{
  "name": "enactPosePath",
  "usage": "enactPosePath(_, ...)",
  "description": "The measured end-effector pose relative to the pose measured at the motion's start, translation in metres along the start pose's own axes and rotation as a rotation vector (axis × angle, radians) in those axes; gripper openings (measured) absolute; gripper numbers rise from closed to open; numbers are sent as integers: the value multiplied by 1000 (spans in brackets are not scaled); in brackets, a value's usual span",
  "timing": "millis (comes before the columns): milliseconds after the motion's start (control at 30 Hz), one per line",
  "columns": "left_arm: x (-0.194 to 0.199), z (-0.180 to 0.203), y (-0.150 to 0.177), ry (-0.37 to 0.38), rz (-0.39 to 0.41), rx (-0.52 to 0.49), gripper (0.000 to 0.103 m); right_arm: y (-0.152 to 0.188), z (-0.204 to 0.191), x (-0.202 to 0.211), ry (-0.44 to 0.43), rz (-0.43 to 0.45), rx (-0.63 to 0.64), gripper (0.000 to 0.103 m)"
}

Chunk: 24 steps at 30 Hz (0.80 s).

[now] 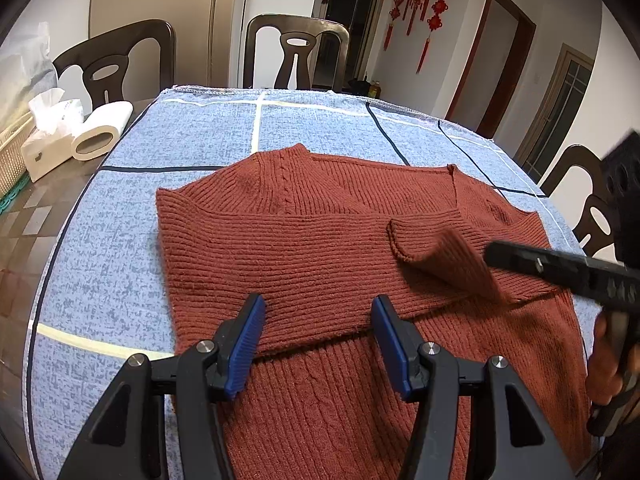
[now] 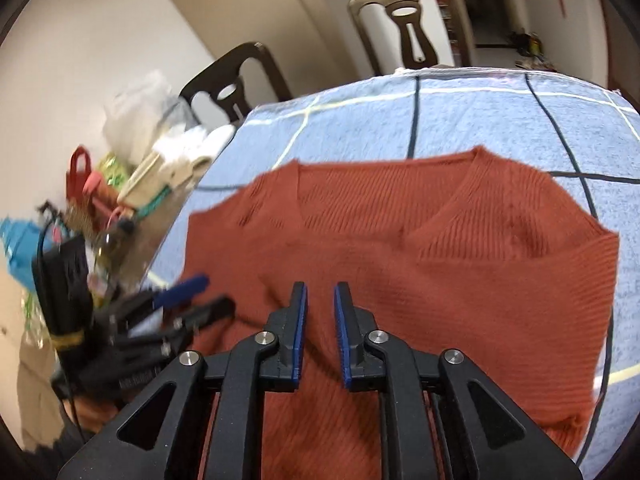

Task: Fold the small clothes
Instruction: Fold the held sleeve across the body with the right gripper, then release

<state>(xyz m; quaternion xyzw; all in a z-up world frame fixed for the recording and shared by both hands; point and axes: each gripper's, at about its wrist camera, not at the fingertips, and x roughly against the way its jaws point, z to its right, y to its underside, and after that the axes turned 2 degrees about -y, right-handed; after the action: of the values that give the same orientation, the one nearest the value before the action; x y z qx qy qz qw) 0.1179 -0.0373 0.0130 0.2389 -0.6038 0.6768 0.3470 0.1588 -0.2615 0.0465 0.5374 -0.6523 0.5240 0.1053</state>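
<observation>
A rust-red knit sweater (image 1: 304,248) lies on a blue checked cloth (image 1: 120,240), with both sleeves folded across its body. My left gripper (image 1: 318,312) is open and empty, just above the folded sleeve's edge. A sleeve cuff (image 1: 436,256) is lifted off the sweater beside my right gripper's finger (image 1: 560,270), which enters from the right. In the right wrist view the sweater (image 2: 460,264) fills the middle. My right gripper (image 2: 320,300) hovers over it, jaws a narrow gap apart with nothing seen between them. The left gripper (image 2: 192,296) shows at the left, blurred.
Dark wooden chairs (image 1: 296,52) stand along the table's far side and one chair (image 1: 584,200) at the right. A tissue box (image 1: 48,136) and a paper roll (image 1: 100,132) sit at the left. Cluttered items (image 2: 100,184) lie beyond the table's left edge.
</observation>
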Motion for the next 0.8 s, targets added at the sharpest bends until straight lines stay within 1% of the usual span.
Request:
enactPosePath(67,0,0,0,3,-1,-1,59,5,-2,10,-12,7,25,25)
enactPosePath(100,0,0,0,4,-1,-1,59,8,-1,18,-14,17,28,25)
enactPosePath(167,1,-1,0,15,2,6,59,14,6,29,5,39,23,26)
enactPosePath(200,1,-3,0,26,5,14,59,17,11,33,28,49,15,26)
enactPosePath(267,4,-8,-1,56,14,34,59,22,24,34,77,44,-17,26)
enactPosePath(333,8,-8,-3,88,12,47,59,33,45,31,128,-5,-60,25)
enactPosePath(367,10,-6,-4,119,6,56,59,38,50,37,93,21,-65,25)
enactPosePath(400,13,-4,-6,150,0,62,59,40,51,40,85,19,-72,25)
enactPosePath(433,16,1,-9,180,-2,62,59,41,51,44,85,9,-73,25)
enactPosePath(500,21,14,-13,203,1,42,59,43,48,52,110,21,-45,25)
enactPosePath(567,22,30,-20,206,3,-4,59,43,45,60,139,43,-18,25)
enactPosePath(600,19,38,-23,192,-3,-25,59,42,46,64,142,61,-17,25)
enactPosePath(667,4,49,-29,156,-49,-58,59,38,52,70,142,94,-31,25)
enactPosePath(733,-17,52,-29,131,-124,-44,58,35,58,72,162,112,-59,25)
enactPosePath(767,-25,52,-28,137,-152,-27,53,34,61,70,168,115,-68,25)
enactPosePath(800,-25,51,-27,130,-139,-24,51,34,63,69,172,117,-76,25)
